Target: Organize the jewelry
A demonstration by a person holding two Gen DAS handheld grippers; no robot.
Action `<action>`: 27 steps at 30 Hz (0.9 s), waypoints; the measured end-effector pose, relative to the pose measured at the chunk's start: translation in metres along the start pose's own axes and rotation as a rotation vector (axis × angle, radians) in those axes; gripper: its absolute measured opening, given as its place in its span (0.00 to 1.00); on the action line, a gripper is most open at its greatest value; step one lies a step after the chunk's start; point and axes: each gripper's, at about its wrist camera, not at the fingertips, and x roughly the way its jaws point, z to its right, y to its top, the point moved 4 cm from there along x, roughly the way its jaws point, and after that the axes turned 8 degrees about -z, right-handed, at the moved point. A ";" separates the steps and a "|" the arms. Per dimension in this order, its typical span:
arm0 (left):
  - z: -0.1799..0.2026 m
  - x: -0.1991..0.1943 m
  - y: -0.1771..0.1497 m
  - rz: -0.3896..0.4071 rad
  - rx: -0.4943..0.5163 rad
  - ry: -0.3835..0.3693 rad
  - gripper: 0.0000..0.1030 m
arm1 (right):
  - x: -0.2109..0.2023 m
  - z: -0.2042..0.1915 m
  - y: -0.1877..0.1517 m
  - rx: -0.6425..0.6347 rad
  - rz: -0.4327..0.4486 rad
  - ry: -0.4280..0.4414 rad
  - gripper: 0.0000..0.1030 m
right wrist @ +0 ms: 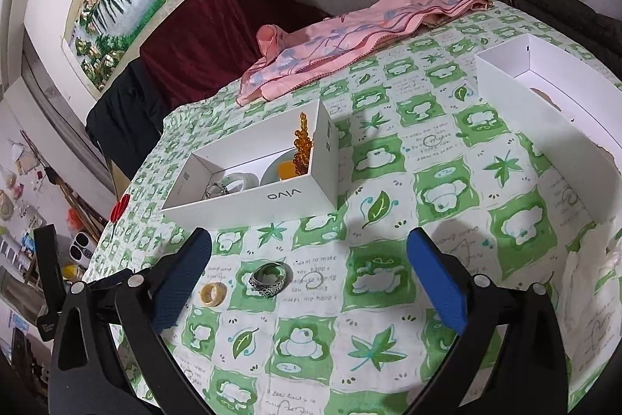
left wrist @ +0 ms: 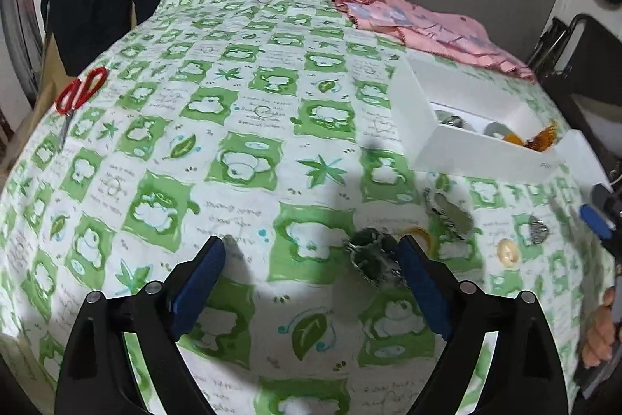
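Observation:
My left gripper (left wrist: 311, 251) is open above the green-and-white tablecloth; a dark green beaded piece (left wrist: 371, 255) lies just inside its right finger. A silver brooch (left wrist: 451, 214), a cream ring (left wrist: 507, 251) and a silver ring (left wrist: 538, 230) lie to the right. My right gripper (right wrist: 309, 244) is open, low over the cloth. The silver ring (right wrist: 271, 279) lies between its fingers, the cream ring (right wrist: 212, 293) by the left finger. The white vivo box (right wrist: 252, 197) holds amber beads (right wrist: 302, 146), a jade bangle and other pieces; it also shows in the left wrist view (left wrist: 478, 152).
A second white box (right wrist: 544, 111) stands at the right. A pink cloth (right wrist: 342, 37) lies at the table's far edge. Red scissors (left wrist: 77, 96) lie at the far left. The right gripper's blue tip (left wrist: 596, 220) shows at the left view's right edge.

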 end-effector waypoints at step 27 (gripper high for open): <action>0.003 0.006 0.012 0.030 0.042 0.057 0.54 | -0.004 0.000 0.003 0.004 0.010 0.016 0.93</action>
